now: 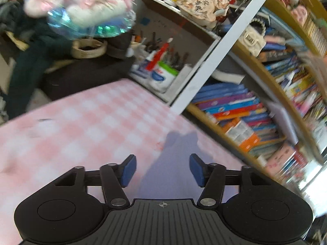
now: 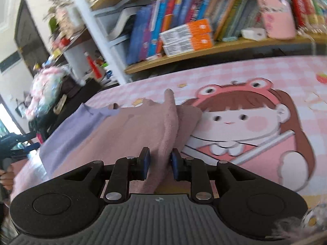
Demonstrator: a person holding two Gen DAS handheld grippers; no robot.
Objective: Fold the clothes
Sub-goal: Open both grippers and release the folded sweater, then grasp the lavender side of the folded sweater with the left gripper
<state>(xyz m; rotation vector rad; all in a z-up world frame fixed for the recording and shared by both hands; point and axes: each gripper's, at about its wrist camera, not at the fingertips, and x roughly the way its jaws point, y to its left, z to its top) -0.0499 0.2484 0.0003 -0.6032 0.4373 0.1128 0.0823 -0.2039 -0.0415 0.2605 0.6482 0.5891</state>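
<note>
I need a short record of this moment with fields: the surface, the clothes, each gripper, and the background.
surface: pink checked cloth with a cartoon girl print
clothes: pink fleece garment bunched up, lying over a lilac garment
left gripper: open, empty, above the lilac garment's edge
right gripper: closed on a fold of the pink fleece garment
background: bookshelf full of books, behind the table
image quality: motion blur in both views

Fuzzy pink fleece garment (image 2: 155,126), smooth lilac cloth (image 2: 67,130), seemingly glossy printed tablecloth (image 2: 255,75), wooden shelf (image 2: 204,51)
</note>
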